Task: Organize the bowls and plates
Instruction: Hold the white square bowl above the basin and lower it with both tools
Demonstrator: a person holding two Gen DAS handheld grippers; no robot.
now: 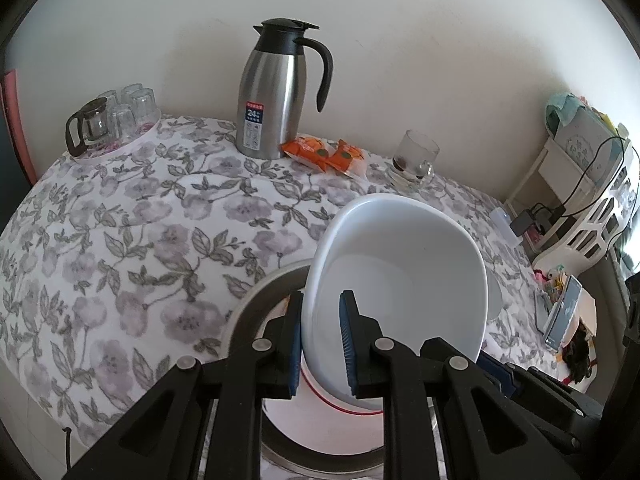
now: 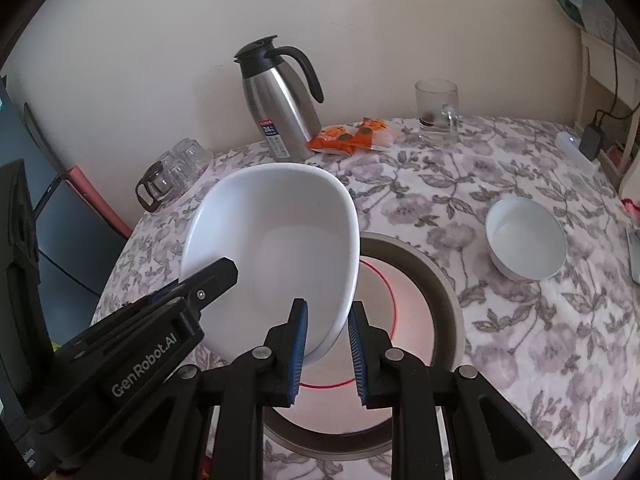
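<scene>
Counter (image 2: 500, 320) draped in a floral cloth, bearing a grey-rimmed plate (image 2: 444, 280) with a red ring. Above the plate, a large white bowl (image 2: 280, 248) is held tilted (clear of the counter) by both tools: the left tool (image 1: 320, 344) and right tool (image 2: 328, 352) each clamp its rim on opposite sides. A small white bowl (image 2: 526, 238) stands apart to the right. Steel jug (image 1: 272, 92) at the wall.
</scene>
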